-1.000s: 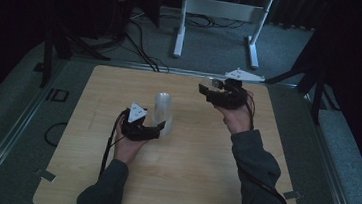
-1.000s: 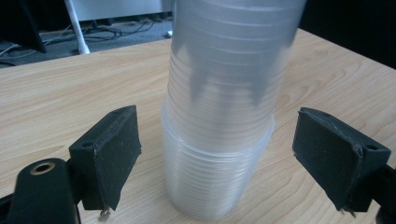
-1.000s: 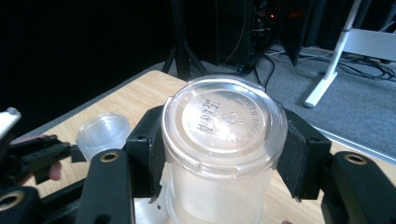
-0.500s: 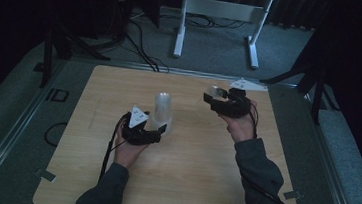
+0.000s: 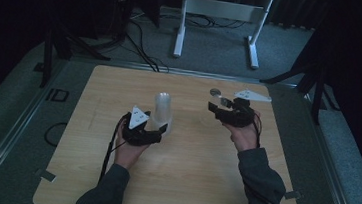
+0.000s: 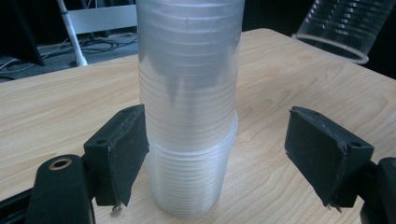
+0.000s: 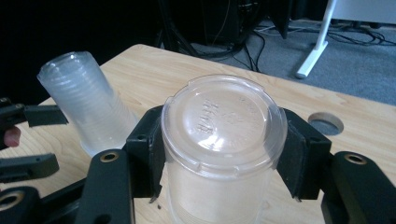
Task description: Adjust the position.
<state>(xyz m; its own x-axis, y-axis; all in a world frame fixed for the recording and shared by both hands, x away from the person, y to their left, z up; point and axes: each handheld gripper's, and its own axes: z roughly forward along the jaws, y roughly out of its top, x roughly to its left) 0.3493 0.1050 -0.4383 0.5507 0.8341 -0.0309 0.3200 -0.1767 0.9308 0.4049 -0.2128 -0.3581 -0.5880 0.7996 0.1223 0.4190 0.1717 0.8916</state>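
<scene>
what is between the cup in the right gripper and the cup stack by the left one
Nothing visible: bare table lies between the single cup, clamped in the right gripper, and the cup stack, which stands between the left gripper jaws.

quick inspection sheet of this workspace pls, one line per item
surface: wooden table, round hole near its far right edge.
job's things: stack of cups upside down on the table; single cup, base up, in the right gripper.
clutter: nothing seen.
grippers: left gripper open around the stack, one pad touching; right gripper shut on the single cup.
cables: black cable trails from the left gripper; more on the floor.
surroundings: grey carpet, white stand, dark background.
</scene>
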